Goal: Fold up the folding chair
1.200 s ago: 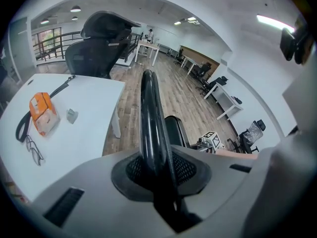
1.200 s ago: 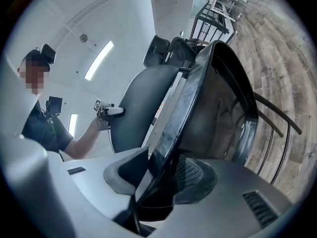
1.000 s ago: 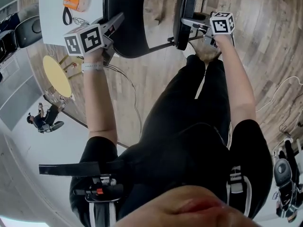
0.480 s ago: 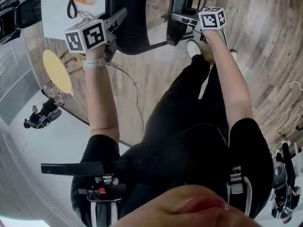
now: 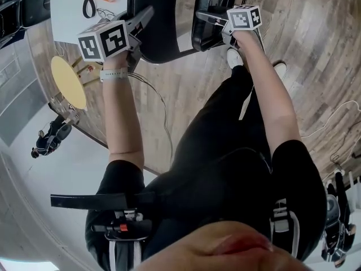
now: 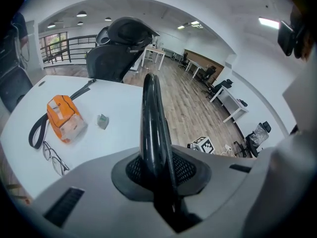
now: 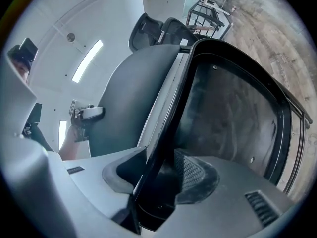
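The black folding chair stands on the wood floor ahead of me. Its backrest (image 5: 161, 30) is at the left and its seat (image 5: 210, 10) is tipped up at the right. My left gripper (image 5: 148, 14) is shut on the backrest's thin rim (image 6: 151, 113). My right gripper (image 5: 203, 18) has the seat's rim (image 7: 163, 133) between its jaws, which are opening while the pads still touch it. The right gripper view shows the seat's underside (image 7: 233, 113) close beside the backrest (image 7: 133, 98), and the left gripper (image 7: 89, 114) behind.
A white table (image 5: 67, 4) stands at the far left, carrying an orange pouch (image 6: 63, 119) and glasses (image 6: 53, 157). A yellow round stool (image 5: 67, 82) and a floor cable (image 5: 155, 103) lie left of my legs. My shoe (image 5: 234, 55) is under the seat.
The right gripper has carried the seat leftward toward the backrest, narrowing the gap between them. The left gripper has shifted a little with the backrest.
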A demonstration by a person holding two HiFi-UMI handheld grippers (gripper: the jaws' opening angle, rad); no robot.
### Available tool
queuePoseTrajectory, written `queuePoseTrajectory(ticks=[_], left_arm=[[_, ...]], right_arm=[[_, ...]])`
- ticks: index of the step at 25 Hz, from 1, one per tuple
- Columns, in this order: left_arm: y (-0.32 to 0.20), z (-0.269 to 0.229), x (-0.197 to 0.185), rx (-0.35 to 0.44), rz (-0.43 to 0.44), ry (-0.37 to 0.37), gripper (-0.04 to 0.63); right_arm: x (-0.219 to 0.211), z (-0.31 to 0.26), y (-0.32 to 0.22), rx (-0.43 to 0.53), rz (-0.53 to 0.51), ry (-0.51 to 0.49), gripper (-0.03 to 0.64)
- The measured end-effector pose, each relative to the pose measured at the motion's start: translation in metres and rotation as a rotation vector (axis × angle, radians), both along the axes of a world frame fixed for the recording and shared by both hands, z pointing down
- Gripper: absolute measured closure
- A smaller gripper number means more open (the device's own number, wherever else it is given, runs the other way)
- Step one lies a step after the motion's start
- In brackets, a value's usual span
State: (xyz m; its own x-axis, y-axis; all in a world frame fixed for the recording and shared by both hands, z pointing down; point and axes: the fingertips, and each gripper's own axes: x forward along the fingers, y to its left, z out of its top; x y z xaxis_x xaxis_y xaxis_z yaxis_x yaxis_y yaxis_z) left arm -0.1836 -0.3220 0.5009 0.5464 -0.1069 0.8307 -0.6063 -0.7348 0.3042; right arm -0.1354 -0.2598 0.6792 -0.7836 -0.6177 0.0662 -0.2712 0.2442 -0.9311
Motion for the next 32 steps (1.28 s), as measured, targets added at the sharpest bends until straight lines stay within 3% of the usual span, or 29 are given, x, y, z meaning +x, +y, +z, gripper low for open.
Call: queuePoseTrajectory(ticks=[15,19,21,26,29,32], left_arm=[[-0.003,0.004,0.002,0.031,0.017,0.011,0.526],[-0.006,-0.004,0.003,0.102,0.003,0.015,0.417],[-0.010,-0.013,-0.001,0.150,-0.029,0.029,0.396],[-0.018,-0.038,-0.024,0.291,-0.120,0.040,0.382],[-0.013,-0.069,-0.034,0.395,-0.171,0.092,0.382],[0.020,-0.105,-0.023,0.471,-0.139,0.191,0.382]], right_arm=[[-0.007,0.006,-0.009,-0.001,-0.005,-0.021,0.431],[-0.003,0.009,-0.007,0.022,0.000,-0.018,0.414],[0.004,0.010,-0.006,0.019,0.019,0.015,0.368],[0.042,0.017,0.010,-0.014,0.084,0.145,0.359],[0.071,-0.002,0.033,0.046,0.115,0.282,0.360],[0.097,-0.049,0.071,0.150,0.152,0.398,0.360]])
